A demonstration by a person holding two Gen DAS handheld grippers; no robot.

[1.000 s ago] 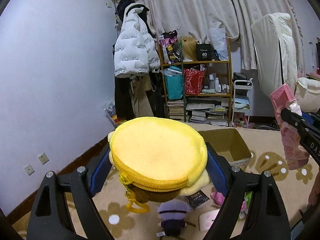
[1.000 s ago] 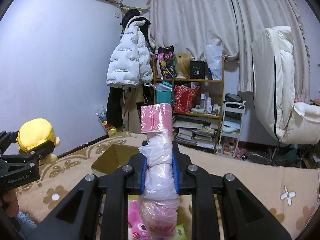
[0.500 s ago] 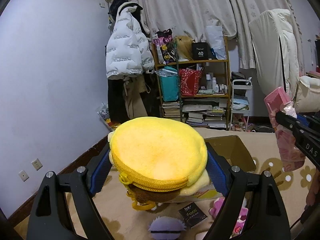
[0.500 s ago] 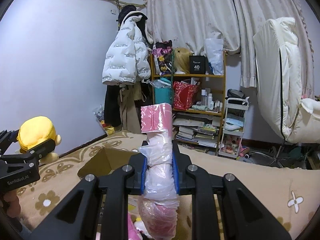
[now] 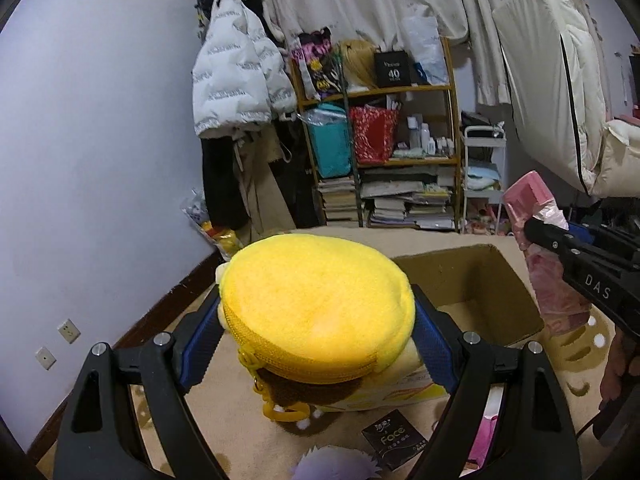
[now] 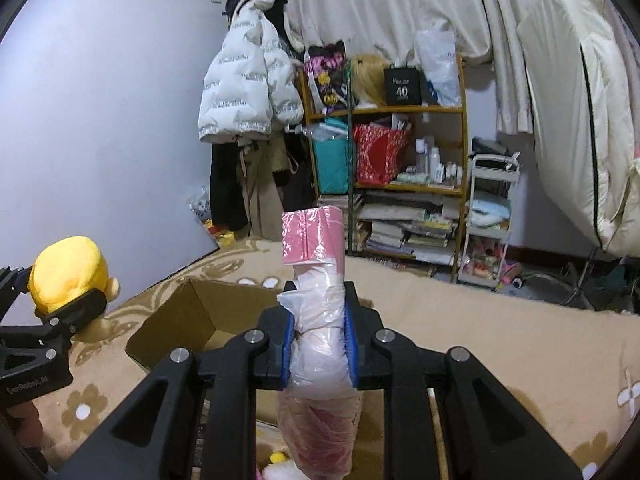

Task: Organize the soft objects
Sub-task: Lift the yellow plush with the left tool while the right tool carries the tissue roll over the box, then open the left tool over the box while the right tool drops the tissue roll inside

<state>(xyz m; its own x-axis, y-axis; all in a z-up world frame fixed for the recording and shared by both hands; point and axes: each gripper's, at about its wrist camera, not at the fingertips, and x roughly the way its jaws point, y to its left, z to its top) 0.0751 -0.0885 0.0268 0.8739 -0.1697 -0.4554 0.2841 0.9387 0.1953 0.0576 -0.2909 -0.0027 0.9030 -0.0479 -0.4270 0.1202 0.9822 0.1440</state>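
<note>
My left gripper (image 5: 316, 328) is shut on a round yellow plush pouch (image 5: 316, 308) with a zipper and brown underside, held in the air just before the open cardboard box (image 5: 480, 280). It also shows in the right wrist view (image 6: 66, 276) at the left. My right gripper (image 6: 318, 334) is shut on a pink item wrapped in clear plastic (image 6: 316, 280), held upright above the near side of the box (image 6: 180, 320). That bagged pink item also shows in the left wrist view (image 5: 540, 248) at the right, over the box's right side.
The box stands on a beige flower-patterned carpet (image 6: 500, 340). A purple plush (image 5: 336, 464), a black "Face" packet (image 5: 394, 442) and other pink soft items (image 5: 486, 436) lie on the floor. A shelf of books and bags (image 5: 384, 160) and hanging coats (image 5: 236, 92) line the far wall.
Both grippers have moved forward and closer to the box, each still holding its object. The box now looks larger and nearer in both views.
</note>
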